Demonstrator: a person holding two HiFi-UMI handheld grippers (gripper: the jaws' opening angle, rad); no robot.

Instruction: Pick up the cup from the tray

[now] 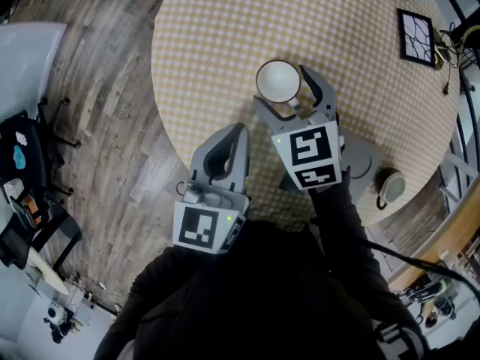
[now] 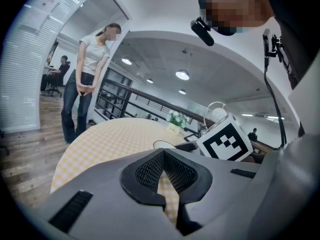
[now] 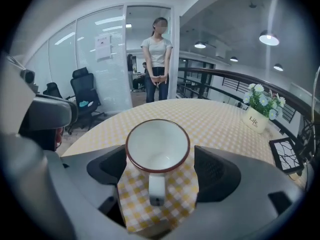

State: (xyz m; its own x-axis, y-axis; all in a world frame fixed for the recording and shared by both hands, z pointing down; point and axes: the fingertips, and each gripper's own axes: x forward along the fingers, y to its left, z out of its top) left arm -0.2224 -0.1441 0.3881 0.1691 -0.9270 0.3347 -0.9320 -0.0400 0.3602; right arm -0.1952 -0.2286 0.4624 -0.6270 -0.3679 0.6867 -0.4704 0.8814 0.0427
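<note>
A white cup (image 1: 277, 81) with a dark red rim is upright between the jaws of my right gripper (image 1: 283, 88), over the round table's yellow checked cloth (image 1: 225, 43). In the right gripper view the cup (image 3: 157, 149) fills the gap of the gripper (image 3: 160, 158); both pads sit against its sides and its handle points back at the camera. I cannot tell whether its base touches the cloth. A grey tray (image 1: 365, 156) lies behind that gripper at the table's near right edge. My left gripper (image 1: 240, 129) hangs at the table's near edge, shut and empty (image 2: 163, 152).
A second cup (image 1: 390, 188) sits by the tray at the table edge. A black-framed mat (image 1: 416, 36) and a flower pot (image 3: 257, 118) stand at the far right of the table. A person (image 3: 157, 54) stands beyond the table. Office chairs (image 1: 26, 178) are on the wooden floor to the left.
</note>
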